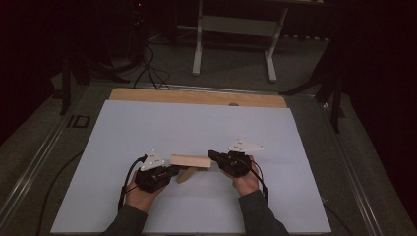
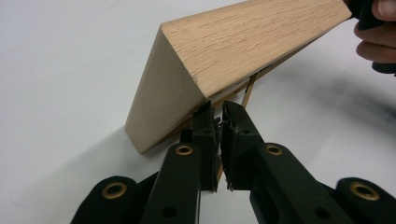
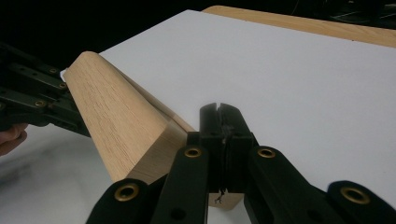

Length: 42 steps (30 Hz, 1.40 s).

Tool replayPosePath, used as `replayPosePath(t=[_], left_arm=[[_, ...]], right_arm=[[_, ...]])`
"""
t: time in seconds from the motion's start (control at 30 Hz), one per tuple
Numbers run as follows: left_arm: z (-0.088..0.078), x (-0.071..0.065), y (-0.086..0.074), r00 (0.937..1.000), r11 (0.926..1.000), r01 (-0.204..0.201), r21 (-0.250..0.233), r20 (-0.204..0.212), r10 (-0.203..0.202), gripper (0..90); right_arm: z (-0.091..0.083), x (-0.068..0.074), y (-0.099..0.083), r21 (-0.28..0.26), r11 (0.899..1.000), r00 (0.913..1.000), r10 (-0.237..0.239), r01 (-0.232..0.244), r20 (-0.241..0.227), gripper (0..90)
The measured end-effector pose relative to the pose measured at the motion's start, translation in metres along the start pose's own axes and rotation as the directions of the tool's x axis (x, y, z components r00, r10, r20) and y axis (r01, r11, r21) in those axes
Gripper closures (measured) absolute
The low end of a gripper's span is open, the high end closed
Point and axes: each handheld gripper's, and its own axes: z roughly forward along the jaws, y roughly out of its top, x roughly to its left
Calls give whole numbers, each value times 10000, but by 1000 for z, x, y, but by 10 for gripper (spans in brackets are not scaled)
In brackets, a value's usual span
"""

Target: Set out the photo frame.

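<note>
A light wooden block (image 1: pixel 189 161) lies crosswise between my two grippers on the white board (image 1: pixel 196 123), tilted up on one edge (image 2: pixel 243 51). A thin wooden strip (image 1: pixel 186 175) slants out from under it toward me. My left gripper (image 1: pixel 173 170) reaches under the block's left end. Its jaws (image 2: pixel 217 109) stand almost together, pinching that thin strip (image 2: pixel 249 92). My right gripper (image 1: pixel 211 155) sits at the block's right end (image 3: pixel 121 126), jaws pressed together (image 3: pixel 219 108). Whether anything thin is caught between them I cannot tell.
The white board covers a wooden table whose bare far edge (image 1: pixel 196 96) shows behind it. A white frame stand (image 1: pixel 236 29) is on the dark floor beyond. Cables (image 1: pixel 147 69) trail at the back left.
</note>
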Motion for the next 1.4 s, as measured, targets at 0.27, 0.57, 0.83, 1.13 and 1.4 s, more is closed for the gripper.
replayPosePath(t=[0.27,0.57,0.83,1.13,1.4], left_arm=[[3,1,0,9999,9999,79,71,-95,-78,878],[8,3,1,9998,9998,34,181,-178,-31,885],[10,4,3,9997,9998,19,201,-247,-14,886],[9,-1,6,9999,9999,-98,53,-69,98,887],[9,-4,8,9998,9998,-182,-23,90,182,886]], right_arm=[[-2,0,0,32,10000,10000,-70,70,-45,894],[-3,2,0,86,9998,9998,-151,152,-92,896],[-1,5,0,155,9995,9994,-273,277,-212,896],[0,8,0,226,9989,9988,-396,403,-287,897],[0,9,0,252,9986,9984,-462,470,-313,897]])
